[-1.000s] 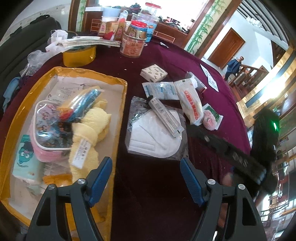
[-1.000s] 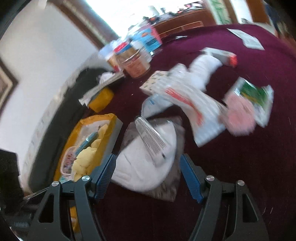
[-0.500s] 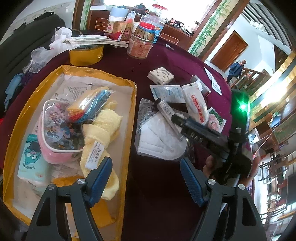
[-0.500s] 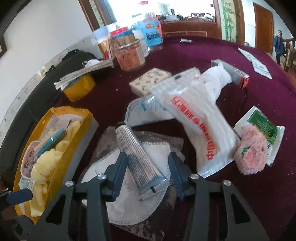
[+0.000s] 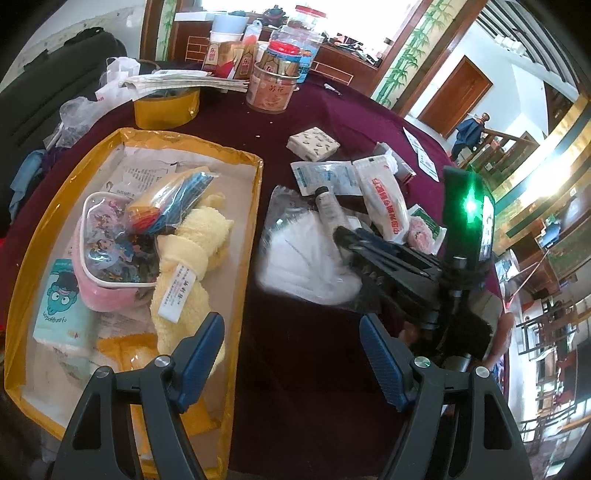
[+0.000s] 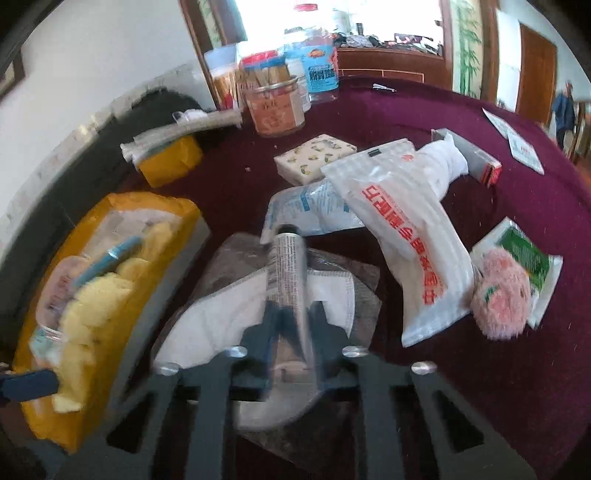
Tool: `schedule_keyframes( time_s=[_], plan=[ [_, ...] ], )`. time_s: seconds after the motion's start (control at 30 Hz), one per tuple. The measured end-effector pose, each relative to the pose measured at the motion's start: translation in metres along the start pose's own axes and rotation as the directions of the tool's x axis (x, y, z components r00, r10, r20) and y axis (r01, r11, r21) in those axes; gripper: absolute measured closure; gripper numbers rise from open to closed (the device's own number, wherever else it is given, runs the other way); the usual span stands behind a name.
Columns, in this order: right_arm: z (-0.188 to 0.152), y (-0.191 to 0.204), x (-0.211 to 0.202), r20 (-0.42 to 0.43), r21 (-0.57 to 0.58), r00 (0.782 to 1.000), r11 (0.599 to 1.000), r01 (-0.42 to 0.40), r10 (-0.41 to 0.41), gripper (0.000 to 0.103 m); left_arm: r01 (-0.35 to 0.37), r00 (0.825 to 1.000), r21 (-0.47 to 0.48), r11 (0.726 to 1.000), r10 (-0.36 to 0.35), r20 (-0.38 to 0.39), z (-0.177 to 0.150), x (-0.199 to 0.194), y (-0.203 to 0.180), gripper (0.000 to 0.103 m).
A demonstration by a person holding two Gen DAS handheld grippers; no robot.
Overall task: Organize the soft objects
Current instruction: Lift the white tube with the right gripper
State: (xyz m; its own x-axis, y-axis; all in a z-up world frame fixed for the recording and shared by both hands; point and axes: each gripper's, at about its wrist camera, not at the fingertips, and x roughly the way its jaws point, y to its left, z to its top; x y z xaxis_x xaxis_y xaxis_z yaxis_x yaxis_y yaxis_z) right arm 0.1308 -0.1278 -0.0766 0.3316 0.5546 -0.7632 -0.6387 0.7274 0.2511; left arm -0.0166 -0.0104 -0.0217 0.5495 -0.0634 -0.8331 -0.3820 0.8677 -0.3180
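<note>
As its jaws close on the tube (image 6: 286,266) atop the bagged mask (image 6: 229,314), the right gripper (image 6: 291,314) readies a lift toward the yellow tray (image 5: 255,206) (left gripper (image 5: 291,354) waits wide, empty).

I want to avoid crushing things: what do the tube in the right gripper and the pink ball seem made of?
Tube: apparently thin laminate or soft metal, glossy silver with fine print and a flat crimped end; the right gripper is closing on it. Pink ball: plush, matte and fuzzy, probably synthetic fibre.

Bright daylight blows out the far windows (image 5: 354,11) — fisheye edges bend dark, and the right-wrist view smears with motion blur.
</note>
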Motion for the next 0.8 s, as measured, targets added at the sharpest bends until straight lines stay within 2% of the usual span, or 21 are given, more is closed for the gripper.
schedule_keyframes(
  time_s=[0.07, 0.17, 0.4, 0.57, 0.67, 0.8],
  plan=[
    [-0.009, -0.007, -0.009, -0.011, 0.047, 0.999, 0.998, -0.049, 0.049, 0.091, 0.001, 1.000, 0.001, 1.000, -0.001, 0.003, 0.000, -0.001, -0.002, 0.024],
    [-0.026, -0.019, -0.020, -0.012, 0.109, 0.998, 0.993, -0.054, 0.056, 0.091, 0.008, 1.000, 0.009, 1.000, -0.008, -0.002, -0.001, 0.001, -0.007, 0.024],
    [-0.054, -0.053, -0.064, 0.089, 0.236, 0.994, 0.968, -0.079, 0.060, 0.092, 0.006, 1.000, 0.034, 0.999, -0.005, -0.013, -0.008, 0.005, -0.019, 0.024],
    [-0.067, -0.077, -0.080, 0.142, 0.313, 0.988, 0.950, 0.009, -0.056, 0.092, -0.010, 1.000, 0.039, 0.999, 0.011, -0.024, -0.008, 0.013, -0.023, 0.024],
    [-0.069, -0.084, -0.074, 0.129, 0.349, 0.990, 0.937, 0.004, -0.052, 0.093, -0.018, 0.999, 0.065, 0.998, 0.020, -0.028, -0.005, 0.020, -0.031, 0.024],
    [-0.069, -0.080, -0.076, 0.154, 0.322, 0.987, 0.947, -0.003, -0.049, 0.093, -0.037, 0.999, 0.111, 0.993, 0.041, -0.036, 0.005, 0.036, -0.045, 0.024]
  ],
)
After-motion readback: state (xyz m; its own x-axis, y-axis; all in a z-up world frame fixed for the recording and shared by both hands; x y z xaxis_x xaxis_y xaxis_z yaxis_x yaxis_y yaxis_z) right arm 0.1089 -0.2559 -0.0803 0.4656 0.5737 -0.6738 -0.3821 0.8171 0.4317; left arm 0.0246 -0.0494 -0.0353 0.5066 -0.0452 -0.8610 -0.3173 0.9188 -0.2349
